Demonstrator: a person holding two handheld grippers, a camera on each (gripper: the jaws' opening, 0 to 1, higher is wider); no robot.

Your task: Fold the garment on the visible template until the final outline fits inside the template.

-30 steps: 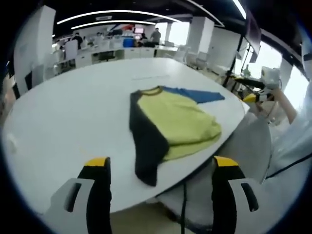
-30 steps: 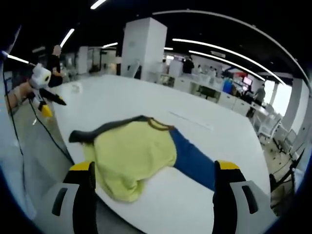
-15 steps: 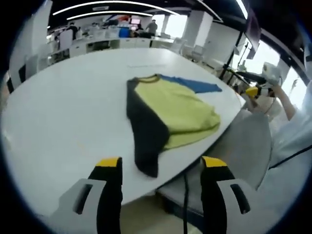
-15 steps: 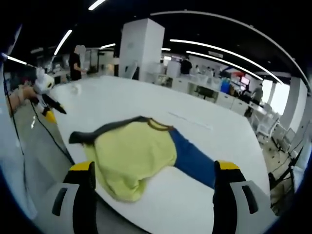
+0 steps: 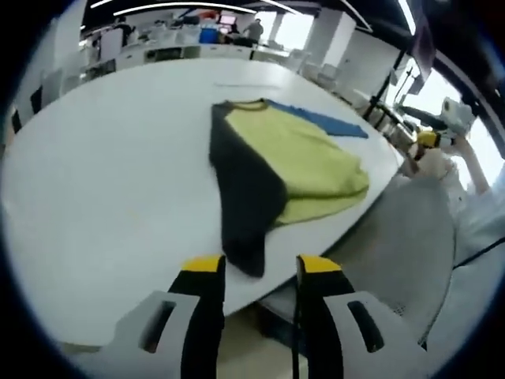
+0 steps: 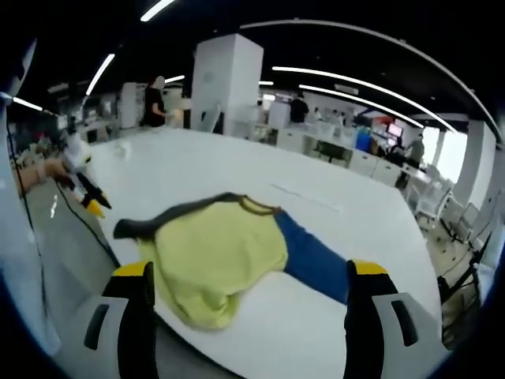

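While garment (image 5: 284, 162) on table (image 5: 110, 181), left gripper (image 5: 259, 268) narrow, right gripper (image 6: 246, 272) wide

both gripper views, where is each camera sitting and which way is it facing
Left gripper view: rides the left gripper, off the table edge, facing the garment's dark sleeve; a hand holds the right gripper far right.
Right gripper view: behind the right gripper's wide jaws, facing the yellow body; left gripper far left.
Shared: the garment.
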